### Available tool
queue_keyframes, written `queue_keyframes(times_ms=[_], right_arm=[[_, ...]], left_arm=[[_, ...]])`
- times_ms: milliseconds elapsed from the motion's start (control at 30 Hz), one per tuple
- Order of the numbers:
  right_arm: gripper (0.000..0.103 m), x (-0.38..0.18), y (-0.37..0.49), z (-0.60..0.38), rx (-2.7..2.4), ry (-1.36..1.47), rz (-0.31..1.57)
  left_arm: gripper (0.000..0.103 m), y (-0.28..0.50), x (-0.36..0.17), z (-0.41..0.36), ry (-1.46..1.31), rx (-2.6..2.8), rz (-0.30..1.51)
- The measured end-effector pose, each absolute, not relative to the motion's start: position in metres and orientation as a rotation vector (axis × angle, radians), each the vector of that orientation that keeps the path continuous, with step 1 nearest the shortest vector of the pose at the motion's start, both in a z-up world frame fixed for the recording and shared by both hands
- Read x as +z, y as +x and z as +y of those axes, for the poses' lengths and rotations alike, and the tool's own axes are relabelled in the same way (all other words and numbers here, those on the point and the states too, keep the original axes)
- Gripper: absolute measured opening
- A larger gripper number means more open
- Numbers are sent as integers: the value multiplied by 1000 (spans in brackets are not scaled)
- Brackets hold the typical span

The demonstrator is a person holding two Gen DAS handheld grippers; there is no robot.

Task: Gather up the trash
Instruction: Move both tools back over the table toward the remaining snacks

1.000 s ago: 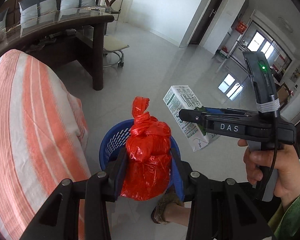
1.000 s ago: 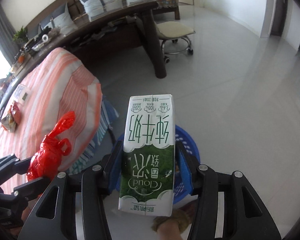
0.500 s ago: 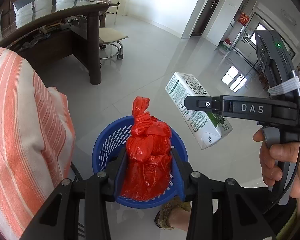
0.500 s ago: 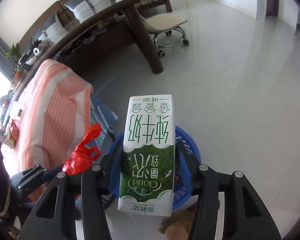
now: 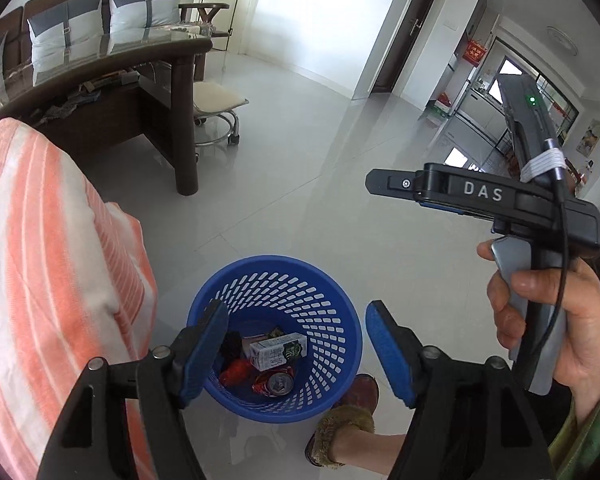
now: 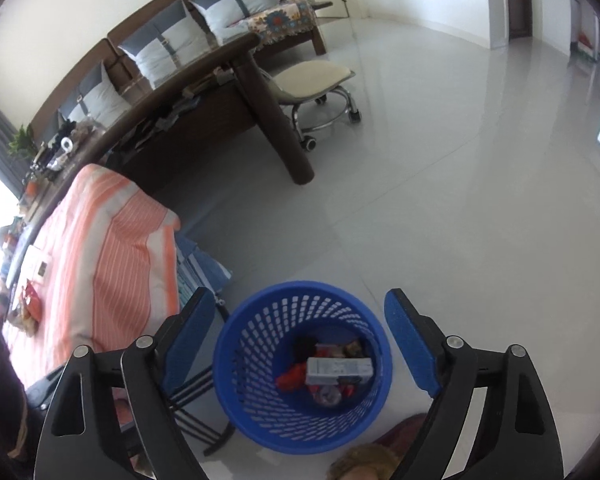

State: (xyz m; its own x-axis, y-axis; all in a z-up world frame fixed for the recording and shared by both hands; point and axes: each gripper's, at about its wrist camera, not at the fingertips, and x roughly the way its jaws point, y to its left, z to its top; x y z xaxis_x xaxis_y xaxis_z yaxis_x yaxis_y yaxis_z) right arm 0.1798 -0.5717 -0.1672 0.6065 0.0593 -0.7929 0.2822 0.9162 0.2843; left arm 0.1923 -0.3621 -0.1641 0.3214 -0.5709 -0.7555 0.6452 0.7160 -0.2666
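Glossy tiled floor (image 5: 300, 168), blue mesh wastebasket (image 5: 324, 292) below both claws, left claw (image 5: 296, 344) now spread wide and empty, right claw (image 6: 300, 340) likewise, red bag (image 5: 236, 372) and milk carton (image 5: 278, 350) released, now lying inside the wastebasket beside a can (image 5: 280, 382).

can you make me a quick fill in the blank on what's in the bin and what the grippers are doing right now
1. The milk carton lies inside the ____ basket.
2. Both the left gripper and the right gripper are ____ and hold nothing.
3. A crushed ____ lies at the bottom beside the carton.
4. The cloth next to the basket has orange and ____ stripes.

Missing words: blue; open; can; white
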Motion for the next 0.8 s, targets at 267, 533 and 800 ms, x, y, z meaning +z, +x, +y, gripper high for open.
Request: queue_keyframes(times_ms=[267, 533, 800], right_arm=[[98, -128, 163, -529, -188, 232, 776], [99, -125, 159, -412, 7, 28, 726], [99, -141, 156, -261, 329, -32, 799]], left_arm=[[73, 161, -139, -260, 145, -657, 885], [73, 152, -151, -114, 125, -417, 897], [73, 165, -161, -6, 56, -249, 927]])
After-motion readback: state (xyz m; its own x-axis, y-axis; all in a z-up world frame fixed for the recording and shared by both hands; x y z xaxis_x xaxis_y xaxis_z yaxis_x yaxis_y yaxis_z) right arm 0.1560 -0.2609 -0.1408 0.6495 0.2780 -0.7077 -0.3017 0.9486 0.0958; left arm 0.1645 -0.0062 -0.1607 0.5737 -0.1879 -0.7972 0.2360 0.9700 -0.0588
